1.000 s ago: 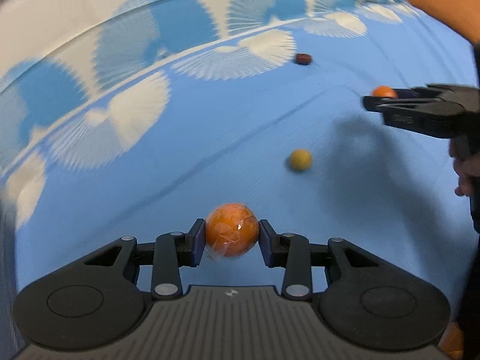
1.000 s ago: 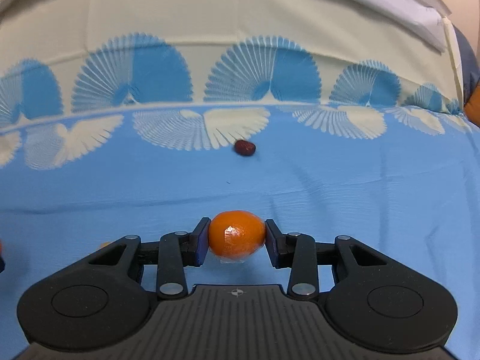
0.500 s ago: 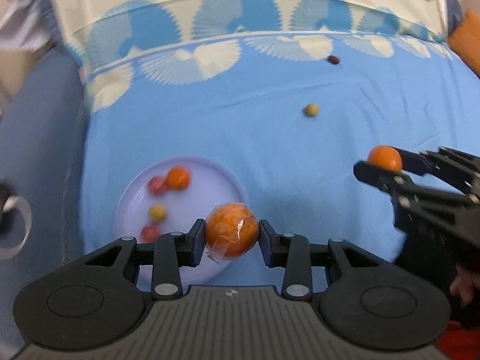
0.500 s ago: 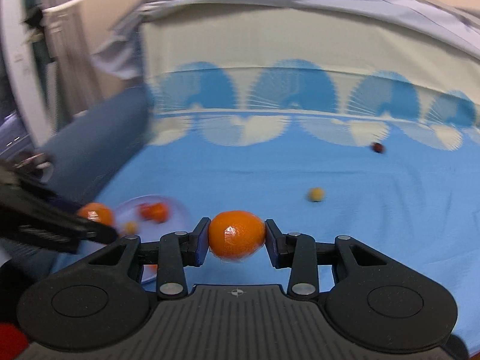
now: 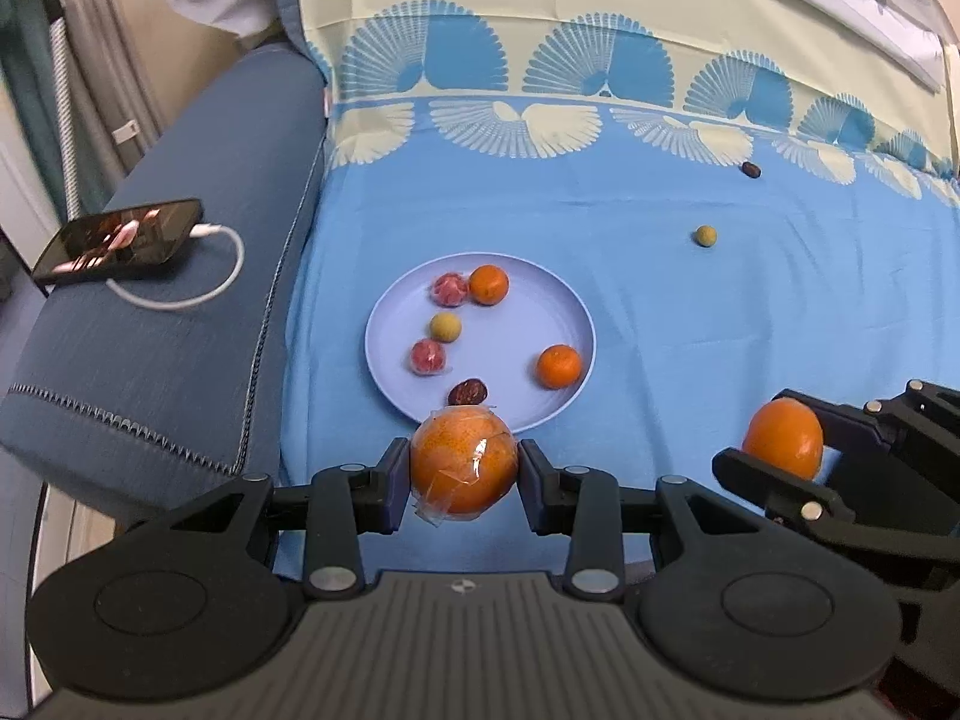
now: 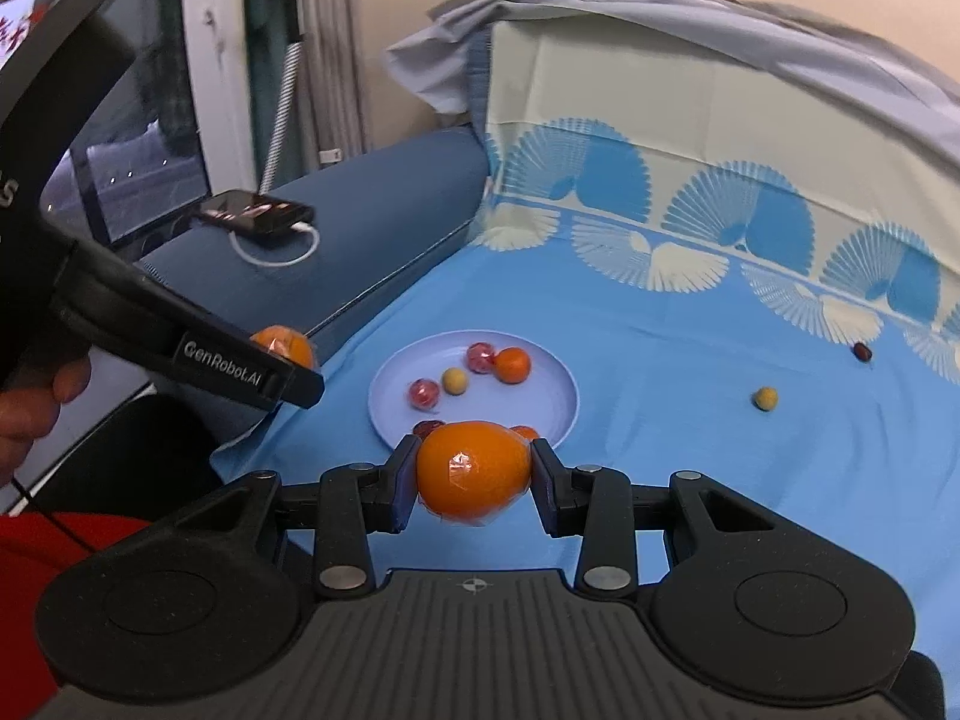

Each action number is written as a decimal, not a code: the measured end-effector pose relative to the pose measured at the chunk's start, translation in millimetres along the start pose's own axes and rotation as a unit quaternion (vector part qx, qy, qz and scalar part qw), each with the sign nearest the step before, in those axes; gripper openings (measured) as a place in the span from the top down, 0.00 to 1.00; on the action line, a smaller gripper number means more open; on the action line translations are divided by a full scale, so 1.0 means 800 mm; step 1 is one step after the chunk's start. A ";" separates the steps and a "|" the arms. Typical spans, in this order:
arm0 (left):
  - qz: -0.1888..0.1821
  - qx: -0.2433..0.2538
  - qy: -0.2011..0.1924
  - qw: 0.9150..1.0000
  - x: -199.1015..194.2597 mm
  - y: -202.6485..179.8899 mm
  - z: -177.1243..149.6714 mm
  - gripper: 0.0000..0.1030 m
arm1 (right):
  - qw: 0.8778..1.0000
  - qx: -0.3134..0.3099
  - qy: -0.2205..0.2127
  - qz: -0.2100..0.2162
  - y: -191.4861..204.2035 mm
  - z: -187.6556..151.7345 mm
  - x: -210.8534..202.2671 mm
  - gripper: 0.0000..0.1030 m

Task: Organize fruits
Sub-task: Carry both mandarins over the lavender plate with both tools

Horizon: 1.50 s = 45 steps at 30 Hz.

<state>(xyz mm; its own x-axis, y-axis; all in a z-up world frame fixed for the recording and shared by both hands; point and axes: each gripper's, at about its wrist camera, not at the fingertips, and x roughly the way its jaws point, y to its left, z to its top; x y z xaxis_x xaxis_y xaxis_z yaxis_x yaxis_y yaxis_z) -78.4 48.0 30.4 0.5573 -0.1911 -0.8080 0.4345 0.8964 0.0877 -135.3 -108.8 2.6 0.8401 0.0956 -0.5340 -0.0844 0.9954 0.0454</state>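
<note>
Left gripper (image 5: pixel 463 468) pinches a wrapped orange (image 5: pixel 463 461); right gripper (image 6: pixel 473 473) pinches a smooth orange (image 6: pixel 473 471). That one hides part of the plate (image 6: pixel 558 396).

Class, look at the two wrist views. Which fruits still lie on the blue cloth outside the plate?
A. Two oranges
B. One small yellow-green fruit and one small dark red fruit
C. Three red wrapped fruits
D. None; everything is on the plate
B: a small yellow-green fruit and a small dark red fruit lie on the blue cloth, well apart from the plate.
</note>
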 end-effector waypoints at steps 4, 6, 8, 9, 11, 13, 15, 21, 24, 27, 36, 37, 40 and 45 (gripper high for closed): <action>-0.004 -0.007 -0.008 1.000 -0.013 0.007 -0.008 0.60 | 1.000 -0.011 -0.004 -0.005 0.010 -0.003 -0.008 0.61; -0.005 -0.009 -0.013 1.000 -0.017 0.009 -0.009 0.60 | 1.000 -0.013 -0.006 -0.008 0.014 -0.003 -0.012 0.61; -0.007 -0.011 -0.016 1.000 -0.020 0.009 -0.011 0.60 | 1.000 -0.016 -0.006 -0.010 0.016 -0.003 -0.014 0.61; -0.008 -0.012 -0.016 1.000 -0.020 0.009 -0.011 0.60 | 1.000 -0.018 -0.007 -0.011 0.017 -0.003 -0.013 0.61; -0.010 -0.014 -0.017 1.000 -0.021 0.009 -0.011 0.60 | 1.000 -0.021 -0.007 -0.011 0.019 -0.002 -0.014 0.61; -0.011 -0.016 -0.017 1.000 -0.022 0.010 -0.011 0.60 | 1.000 -0.025 -0.007 -0.011 0.020 -0.002 -0.014 0.61; -0.013 -0.017 -0.017 1.000 -0.022 0.010 -0.011 0.60 | 1.000 -0.026 -0.005 -0.011 0.021 -0.002 -0.015 0.61; -0.016 -0.018 -0.015 1.000 -0.018 0.013 -0.010 0.60 | 1.000 -0.027 -0.002 -0.011 0.019 -0.002 -0.013 0.61; -0.017 -0.017 -0.014 1.000 -0.017 0.013 -0.009 0.60 | 1.000 -0.026 -0.001 -0.011 0.019 -0.002 -0.012 0.61; -0.018 -0.017 -0.011 1.000 -0.015 0.013 -0.009 0.60 | 1.000 -0.025 0.000 -0.010 0.019 -0.002 -0.010 0.61; -0.022 -0.019 -0.005 1.000 -0.008 0.017 -0.008 0.60 | 1.000 -0.023 0.006 -0.007 0.018 -0.001 -0.007 0.61; -0.023 -0.019 -0.003 1.000 -0.007 0.017 -0.008 0.60 | 1.000 -0.022 0.007 -0.007 0.018 -0.001 -0.007 0.61; -0.024 -0.019 -0.001 1.000 -0.004 0.018 -0.007 0.60 | 1.000 -0.021 0.011 -0.005 0.017 -0.001 -0.004 0.61; -0.026 -0.021 0.007 0.999 0.005 0.021 -0.006 0.60 | 1.000 -0.017 0.020 -0.003 0.016 -0.001 0.002 0.61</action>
<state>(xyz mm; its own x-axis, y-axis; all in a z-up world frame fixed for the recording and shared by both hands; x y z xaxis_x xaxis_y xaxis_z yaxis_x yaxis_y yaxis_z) -72.5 64.1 25.9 0.5253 -0.2328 -0.8184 0.4323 0.9015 0.0210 -135.5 -96.1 1.7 0.8182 0.0889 -0.5680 -0.0986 0.9950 0.0137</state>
